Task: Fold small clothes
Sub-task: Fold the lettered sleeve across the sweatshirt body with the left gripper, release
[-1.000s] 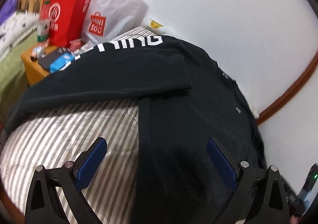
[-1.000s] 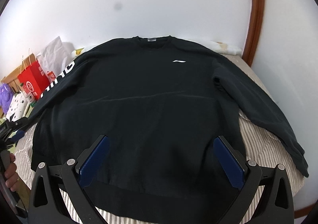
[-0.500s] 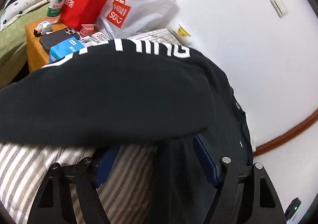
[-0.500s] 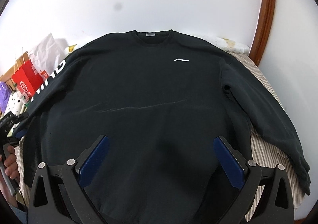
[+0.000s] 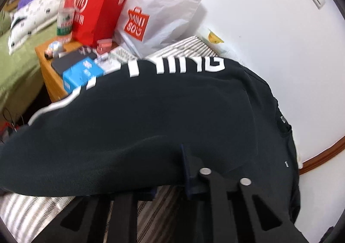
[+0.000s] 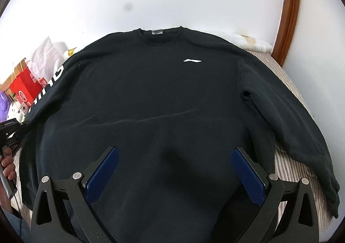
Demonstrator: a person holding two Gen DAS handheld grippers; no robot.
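Left wrist view: my left gripper [image 5: 185, 169] has just been closing and now pinches the lettered sleeve [image 5: 138, 113] of the black sweatshirt [image 6: 151, 96], the cloth bunched between the pads, a hold I judge right for carrying that sleeve across the body for the first fold. Over on the other side my right gripper [image 6: 172, 169] hangs tilted down above the lower front of the sweatshirt, jaws spread wide and gripping nothing. It lies flat, chest up, on the striped bed [image 6: 289, 169], both sleeves out.
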